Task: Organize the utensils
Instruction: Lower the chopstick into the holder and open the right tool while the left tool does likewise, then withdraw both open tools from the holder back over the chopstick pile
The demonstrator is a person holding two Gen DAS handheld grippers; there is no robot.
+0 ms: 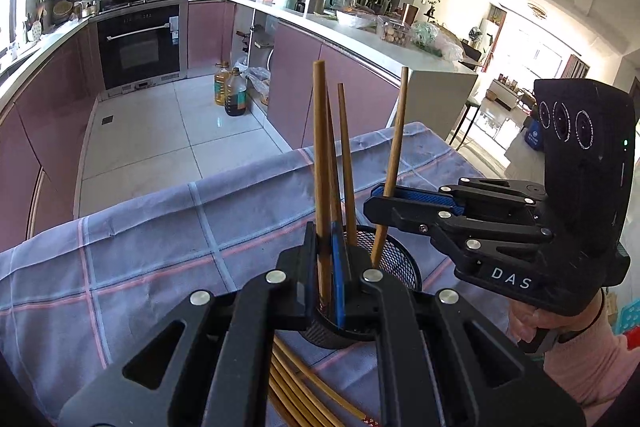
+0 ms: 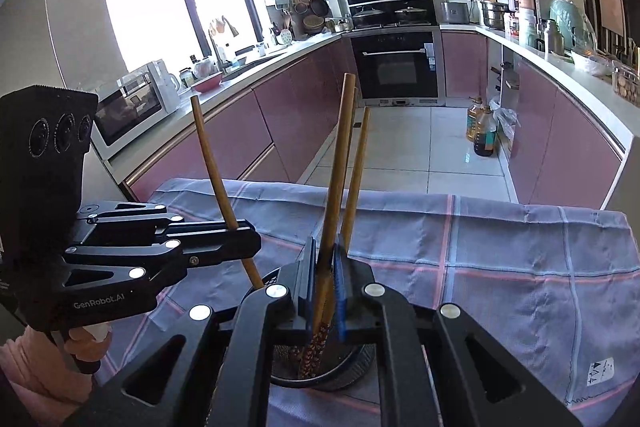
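Observation:
A black mesh cup (image 1: pixel 394 267) stands on the checked cloth and holds upright wooden chopsticks. My left gripper (image 1: pixel 325 267) is shut on one chopstick (image 1: pixel 320 163) over the cup's near rim. My right gripper (image 1: pixel 386 201) is shut on another chopstick (image 1: pixel 396 147) that leans into the cup. In the right wrist view, my right gripper (image 2: pixel 325 287) grips a chopstick (image 2: pixel 336 171) with a patterned end above the cup (image 2: pixel 340 375), and the left gripper (image 2: pixel 240 239) holds its chopstick (image 2: pixel 212 159). Several loose chopsticks (image 1: pixel 296 383) lie on the cloth under the left gripper.
The table carries a blue-grey checked cloth (image 1: pixel 160 239) with its far edge toward the kitchen floor. Purple cabinets (image 2: pixel 280 123), an oven (image 2: pixel 396 65) and oil bottles (image 1: pixel 230 91) on the floor lie beyond. A label (image 2: pixel 600 373) marks the cloth's right corner.

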